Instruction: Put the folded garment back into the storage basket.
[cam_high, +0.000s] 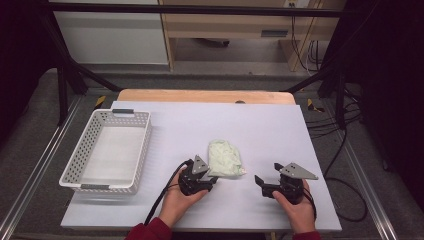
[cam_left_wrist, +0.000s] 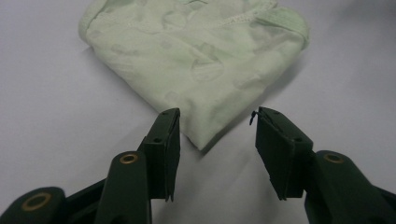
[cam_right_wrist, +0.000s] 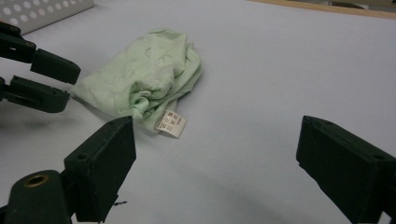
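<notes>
Left gripper view looks along the left tool (cam_left_wrist: 215, 128), whose jaws stand spread on either side of the near corner of a pale green folded cloth (cam_left_wrist: 201, 60). That corner lies between them, close to the left jaw, yet neither pad seems pressed on it; I cannot tell whether the left one brushes the fabric. The tool holds nothing.

Judging from that, the main risk is a thin bite. The corner tapers to a point, so closing here could catch only the top layer; a lift would then let the bundle unfold and drag across the counter (cam_high: 280, 135). Closing too low could also scrape the jaws on the counter and push the cloth away rather than pinch it.

From the right gripper view, the right tool (cam_right_wrist: 215, 163) is spread wider and empty, with bare counter between its jaws. The cloth (cam_right_wrist: 144, 84) lies ahead and to its left, well apart, and a white label (cam_right_wrist: 170, 123) sticks out of the nearest edge. That label is a loose tab which could snag or be grabbed by mistake.

Seen from the high view, the left tool (cam_high: 210, 176) sits at the cloth's (cam_high: 225, 157) near-left edge, and the right tool (cam_high: 262, 185) rests near it. Farther left stands an empty white basket (cam_high: 145, 137), well apart.
</notes>
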